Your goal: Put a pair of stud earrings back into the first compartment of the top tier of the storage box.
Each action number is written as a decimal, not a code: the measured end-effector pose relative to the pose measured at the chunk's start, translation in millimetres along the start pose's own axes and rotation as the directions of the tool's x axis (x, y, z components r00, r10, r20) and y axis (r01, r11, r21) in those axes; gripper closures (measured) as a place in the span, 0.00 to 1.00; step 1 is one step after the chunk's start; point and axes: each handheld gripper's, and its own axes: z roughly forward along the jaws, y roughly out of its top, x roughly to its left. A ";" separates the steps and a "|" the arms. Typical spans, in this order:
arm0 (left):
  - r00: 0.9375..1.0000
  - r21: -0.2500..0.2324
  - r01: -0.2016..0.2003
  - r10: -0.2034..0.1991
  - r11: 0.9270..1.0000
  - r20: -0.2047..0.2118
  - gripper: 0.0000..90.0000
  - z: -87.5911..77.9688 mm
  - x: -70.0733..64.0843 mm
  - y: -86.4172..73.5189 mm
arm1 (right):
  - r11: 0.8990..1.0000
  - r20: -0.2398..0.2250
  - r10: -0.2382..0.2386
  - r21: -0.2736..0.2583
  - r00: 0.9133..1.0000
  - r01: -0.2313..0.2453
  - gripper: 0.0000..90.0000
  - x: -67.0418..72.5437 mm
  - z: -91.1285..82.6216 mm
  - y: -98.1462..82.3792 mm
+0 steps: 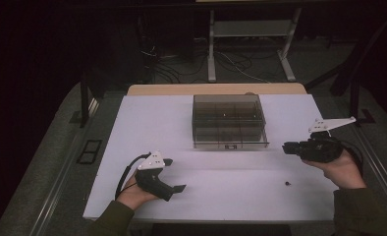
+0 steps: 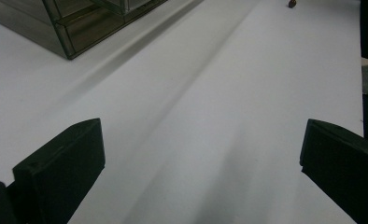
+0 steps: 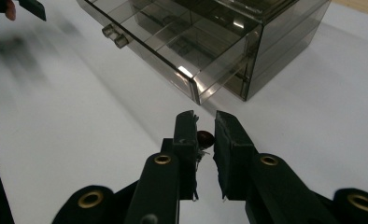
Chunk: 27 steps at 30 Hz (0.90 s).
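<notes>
Small dark bead (image 3: 205,137) is pinched between the nearly closed jaws of the right gripper (image 3: 204,135), seen in the right gripper view just short of the smoked-plastic drawer organiser (image 3: 205,46). High view: right gripper (image 1: 289,147) is held off the table right of the organiser (image 1: 229,121), left gripper (image 1: 176,175) rests spread and empty, a second bead (image 1: 287,184) lies loose. Left gripper view: that bead (image 2: 292,3) is seen far off. Grip should be kept firm and level until a compartment is reached.
</notes>
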 end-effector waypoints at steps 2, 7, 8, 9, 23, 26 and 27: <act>1.000 -0.001 0.000 0.000 1.000 0.001 0.00 -0.2 0.0 0.0 | 1.000 -0.002 -0.001 -0.004 1.000 0.001 0.87 -0.1 0.4 3.3; 1.000 -0.006 0.001 -0.001 1.000 0.003 0.00 -0.3 -0.4 0.3 | 1.000 -0.005 -0.008 -0.007 1.000 0.008 0.87 -0.2 5.3 11.0; 1.000 -0.007 0.000 0.000 1.000 0.004 0.00 -0.3 -0.4 0.4 | 1.000 -0.005 -0.008 -0.007 1.000 0.008 0.87 -0.2 5.3 11.0; 1.000 -0.006 0.000 0.000 1.000 0.004 0.00 -0.3 -0.5 0.5 | 1.000 -0.008 -0.008 -0.008 1.000 0.008 0.87 -0.1 6.0 11.8; 1.000 -0.001 -0.006 0.006 1.000 0.005 0.00 0.5 -0.5 0.5 | 0.999 -0.029 -0.029 -0.016 0.999 0.028 0.87 4.9 16.1 28.6; 1.000 -0.001 -0.008 0.008 1.000 0.006 0.00 0.9 -0.8 1.0 | 0.999 -0.040 -0.035 -0.023 0.999 0.034 0.87 7.1 21.0 35.7; 1.000 -0.001 -0.007 0.007 1.000 0.007 0.00 1.1 -1.2 1.0 | 0.999 -0.040 -0.035 -0.023 0.999 0.034 0.87 7.1 21.0 35.7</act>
